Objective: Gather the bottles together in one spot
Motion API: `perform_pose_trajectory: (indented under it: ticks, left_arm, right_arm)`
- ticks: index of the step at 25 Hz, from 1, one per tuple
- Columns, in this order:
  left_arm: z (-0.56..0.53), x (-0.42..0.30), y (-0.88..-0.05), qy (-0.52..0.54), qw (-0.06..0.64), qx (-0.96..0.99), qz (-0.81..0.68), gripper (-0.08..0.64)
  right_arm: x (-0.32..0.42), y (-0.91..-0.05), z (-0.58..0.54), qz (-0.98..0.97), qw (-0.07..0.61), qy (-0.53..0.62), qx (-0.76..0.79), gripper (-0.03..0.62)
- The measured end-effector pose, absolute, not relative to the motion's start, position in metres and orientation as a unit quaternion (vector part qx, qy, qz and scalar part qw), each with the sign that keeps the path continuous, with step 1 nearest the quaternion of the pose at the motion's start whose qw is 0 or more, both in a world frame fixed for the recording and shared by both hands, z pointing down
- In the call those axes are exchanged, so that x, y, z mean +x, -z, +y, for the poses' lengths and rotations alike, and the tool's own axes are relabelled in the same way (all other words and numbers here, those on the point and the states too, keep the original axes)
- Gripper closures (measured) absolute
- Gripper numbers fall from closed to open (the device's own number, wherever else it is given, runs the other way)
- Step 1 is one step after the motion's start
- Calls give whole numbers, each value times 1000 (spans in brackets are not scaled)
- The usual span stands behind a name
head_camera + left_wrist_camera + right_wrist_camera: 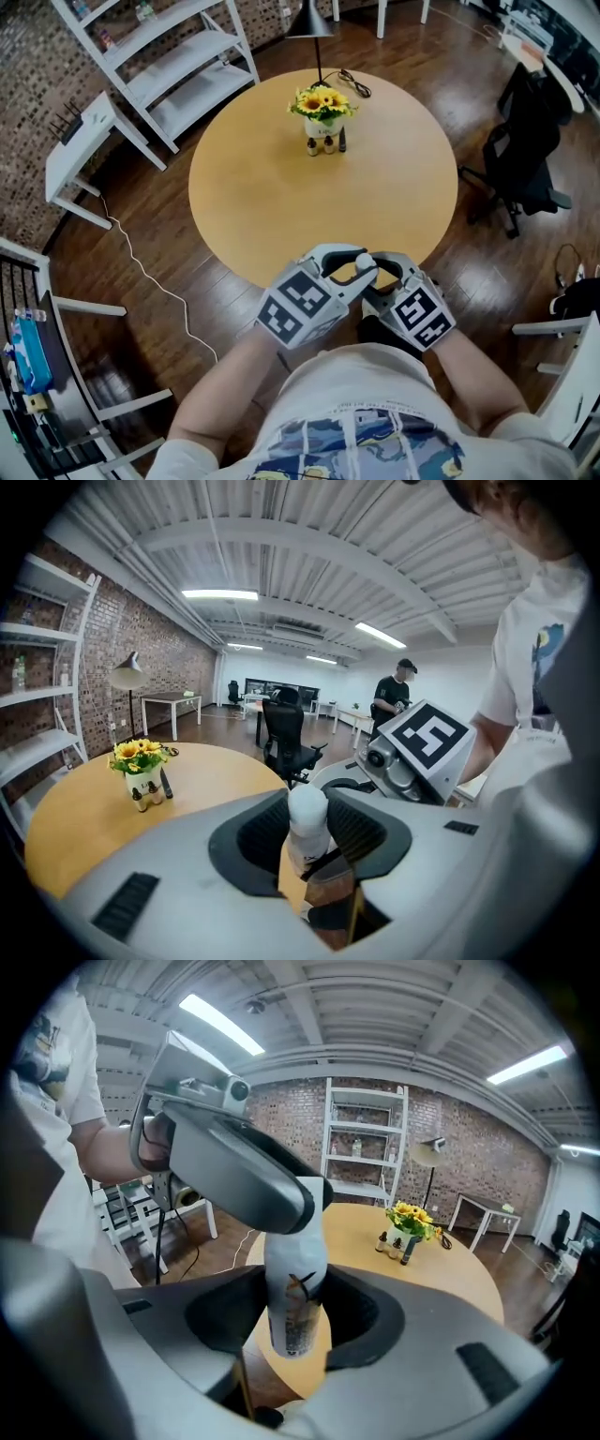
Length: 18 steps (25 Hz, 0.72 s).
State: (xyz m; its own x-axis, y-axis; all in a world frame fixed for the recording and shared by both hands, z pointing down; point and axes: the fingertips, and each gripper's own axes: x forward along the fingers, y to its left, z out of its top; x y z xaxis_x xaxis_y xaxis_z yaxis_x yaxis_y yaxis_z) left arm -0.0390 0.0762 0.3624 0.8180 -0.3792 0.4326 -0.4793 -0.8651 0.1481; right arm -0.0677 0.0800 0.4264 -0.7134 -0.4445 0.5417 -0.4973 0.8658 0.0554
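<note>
A white bottle hangs just off the near edge of the round wooden table, held between both grippers. My left gripper comes in from the left and is shut on its cap end. My right gripper comes in from the right and is shut on the bottle's body. In the right gripper view the left gripper's jaw hides the bottle's top. Two small brown bottles and a dark one stand at the foot of a sunflower vase on the far side.
A floor lamp and its cable rise behind the vase. A white shelf unit and a white side table stand far left. A black office chair is on the right. A cable trails over the floor.
</note>
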Motion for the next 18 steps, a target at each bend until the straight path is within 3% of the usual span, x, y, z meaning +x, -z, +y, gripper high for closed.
perform_pose_trajectory:
  ticks: [6, 18]
  left_arm:
    - [3, 1, -374, -217, 136, 936, -241, 430]
    - [-232, 40, -419, -250, 145, 876, -385, 430]
  right_arm:
    - [-19, -439, 14, -921, 254, -75, 286, 345]
    - [131, -460, -92, -901, 231, -163, 329, 333]
